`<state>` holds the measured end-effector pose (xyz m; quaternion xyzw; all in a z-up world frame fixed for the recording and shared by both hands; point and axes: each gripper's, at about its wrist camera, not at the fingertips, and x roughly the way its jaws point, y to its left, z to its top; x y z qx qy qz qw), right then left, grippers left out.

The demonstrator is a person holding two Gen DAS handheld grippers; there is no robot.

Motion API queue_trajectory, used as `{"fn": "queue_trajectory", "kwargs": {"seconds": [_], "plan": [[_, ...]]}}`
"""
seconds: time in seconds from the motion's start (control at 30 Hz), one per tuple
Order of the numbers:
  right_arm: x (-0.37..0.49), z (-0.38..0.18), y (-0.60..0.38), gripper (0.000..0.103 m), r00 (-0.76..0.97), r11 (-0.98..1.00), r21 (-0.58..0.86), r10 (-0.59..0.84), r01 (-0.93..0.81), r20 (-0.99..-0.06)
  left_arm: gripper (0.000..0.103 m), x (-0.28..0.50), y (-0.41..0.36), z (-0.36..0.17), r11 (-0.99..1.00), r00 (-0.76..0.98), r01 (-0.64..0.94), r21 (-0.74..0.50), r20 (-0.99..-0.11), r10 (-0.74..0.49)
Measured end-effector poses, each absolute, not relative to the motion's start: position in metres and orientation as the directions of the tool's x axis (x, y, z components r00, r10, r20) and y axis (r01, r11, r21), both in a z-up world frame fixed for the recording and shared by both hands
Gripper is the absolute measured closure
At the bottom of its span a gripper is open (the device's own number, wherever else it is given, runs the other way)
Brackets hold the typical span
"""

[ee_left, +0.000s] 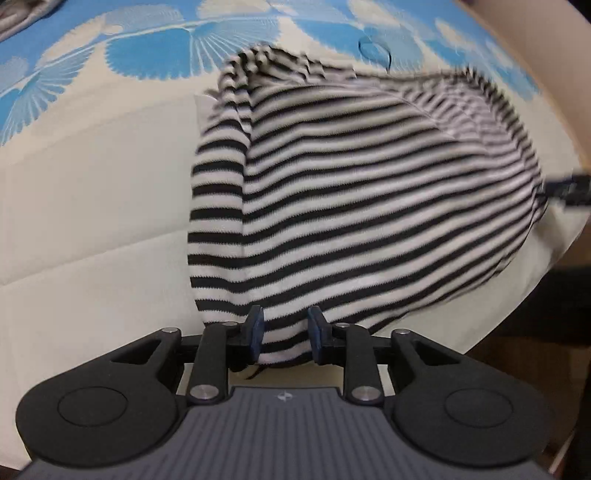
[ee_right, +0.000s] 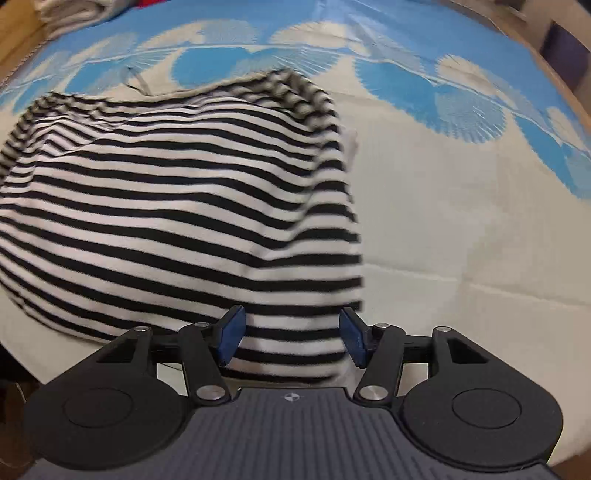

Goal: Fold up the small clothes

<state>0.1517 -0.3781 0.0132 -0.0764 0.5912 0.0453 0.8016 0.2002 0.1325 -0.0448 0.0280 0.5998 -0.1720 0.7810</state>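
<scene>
Black-and-white striped knit garment [ee_left: 369, 192] fills both views, lying on a cream bedspread with blue fan-shaped prints [ee_left: 92, 206], its near hem right at the tools. Left gripper [ee_left: 283, 338] has its blue pads fairly close together with a tongue of striped hem between them — the cloth looks bunched there, though I cannot tell whether the pads truly bite it. Right gripper [ee_right: 291, 338] stands with pads spread wide around its own stretch of hem, cloth lying between them, not clamped. The fabric billows and blurs, so it seems loose, likely mid-fold. To do this well, my judgement: both tools should take the hem at matching points, pinch a single layer edge cleanly, then carry it together and level so the stripes stay parallel and no sleeve drags under. Count — one striped garment, two grippers, one bedspread, and a pale heap of other cloth [ee_right: 74, 14] at the far corner, pieces uncountable.
</scene>
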Motion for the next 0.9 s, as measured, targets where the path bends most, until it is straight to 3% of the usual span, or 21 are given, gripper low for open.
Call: {"fn": "queue_trajectory", "kwargs": {"seconds": [0.07,0.17,0.23,0.4,0.5,0.53,0.57,0.67,0.77,0.9], "plan": [[0.15,0.008,-0.38,0.041,0.257,0.982,-0.107,-0.065,-0.154,-0.964,0.072,0.199,0.137,-0.053,0.959,0.192,0.264,-0.101,-0.969,-0.155],[0.147,0.026,-0.383,0.04,0.329,0.987,-0.121,-0.079,-0.109,-0.941,0.072,0.197,0.142,-0.061,0.973,0.161,0.229,-0.03,-0.985,-0.068],[0.145,0.049,-0.387,0.04,0.431,0.992,-0.118,-0.085,-0.052,-0.899,0.071,0.199,0.148,-0.047,0.979,0.224,0.193,-0.065,-0.968,-0.109],[0.14,0.117,-0.395,0.038,0.643,0.999,-0.034,-0.047,0.033,-0.764,0.06,0.206,0.168,-0.014,0.97,0.363,0.062,-0.236,-0.9,-0.243],[0.131,0.131,-0.387,0.034,0.708,1.0,-0.017,-0.023,0.016,-0.706,0.041,0.213,0.17,-0.013,0.96,0.385,0.015,-0.279,-0.885,-0.263],[0.127,0.129,-0.386,0.033,0.722,1.0,-0.012,-0.025,0.023,-0.691,0.028,0.214,0.172,-0.016,0.957,0.399,-0.011,-0.29,-0.879,-0.262],[0.124,0.121,-0.389,0.033,0.726,0.999,-0.011,-0.036,0.04,-0.687,0.025,0.218,0.172,-0.022,0.953,0.407,-0.04,-0.301,-0.876,-0.26],[0.135,0.104,-0.389,0.042,0.674,0.995,-0.061,-0.1,0.081,-0.732,0.025,0.232,0.172,-0.042,0.943,0.36,-0.08,-0.322,-0.892,-0.274],[0.143,0.11,-0.397,0.041,0.705,0.993,-0.019,-0.098,0.119,-0.702,0.025,0.241,0.165,-0.051,0.947,0.363,-0.047,-0.319,-0.889,-0.281],[0.154,0.103,-0.414,0.04,0.673,0.981,0.052,-0.09,0.188,-0.734,0.025,0.252,0.169,-0.067,0.943,0.344,-0.078,-0.323,-0.897,-0.279]]}}
